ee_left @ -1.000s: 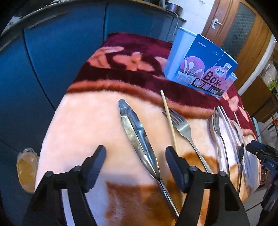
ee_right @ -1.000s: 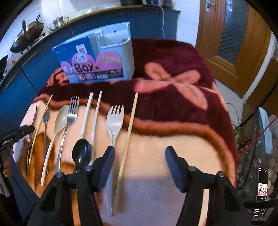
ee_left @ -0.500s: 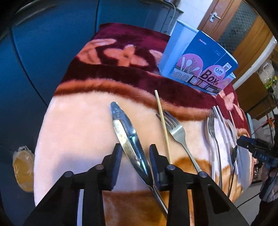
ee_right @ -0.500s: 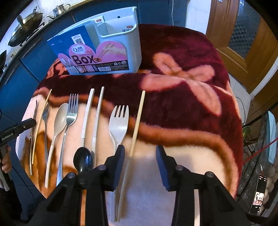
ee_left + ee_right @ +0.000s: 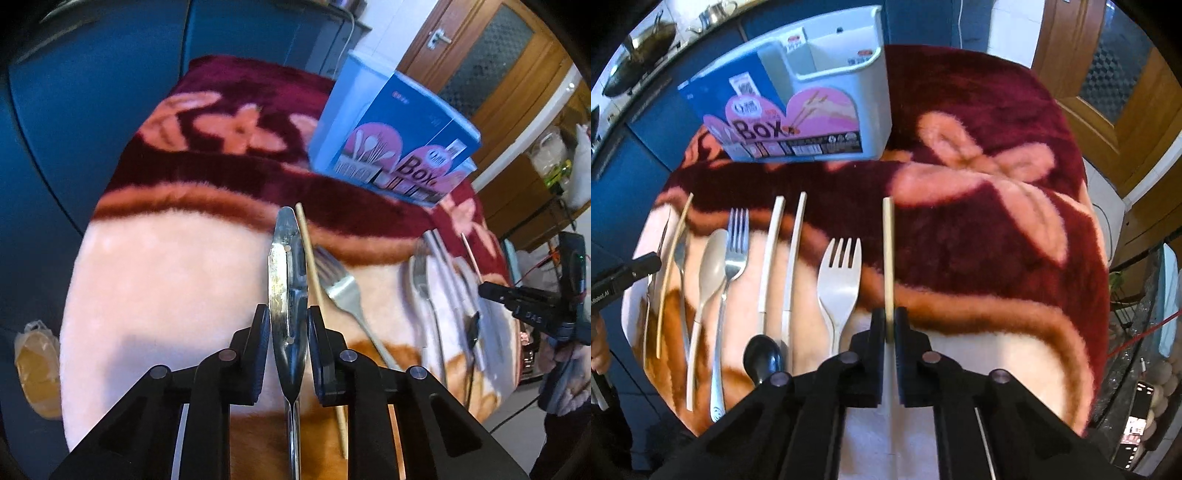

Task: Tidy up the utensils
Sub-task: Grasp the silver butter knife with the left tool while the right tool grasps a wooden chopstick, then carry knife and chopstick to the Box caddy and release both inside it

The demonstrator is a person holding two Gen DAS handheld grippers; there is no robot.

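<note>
I am looking down on the table, which is wearing a thick blanket [image 5: 997,229] in maroon and peach, and along its far edge the white utensil holder [image 5: 846,85] with the blue "Box" card is standing where it stood a second ago. What is changing is in my two tools. My left gripper [image 5: 288,338], which was spread wide over the blanket a second ago and half closed half a second ago, is now clenching the metal tongs [image 5: 286,280] between its pads, and the tongs are now pointing straight ahead along the fingers instead of lying slanted; their tip is reaching toward the maroon band near the table's left edge. My right gripper [image 5: 888,341], also wide apart a second ago, is now pinching the bamboo chopstick [image 5: 888,258], which is running straight out from the pads toward the far edge rather than leaning to the right as before. Whether either piece is lifting off the blanket I cannot tell. The rest of the row is lying as it was toward the near edge: the white fork [image 5: 839,284] just left of the held chopstick, then two white sticks [image 5: 779,266], a steel fork [image 5: 733,258], a pale spoon [image 5: 709,273], a second bamboo chopstick [image 5: 674,266], and the black spoon [image 5: 764,360] nearest me.
</note>
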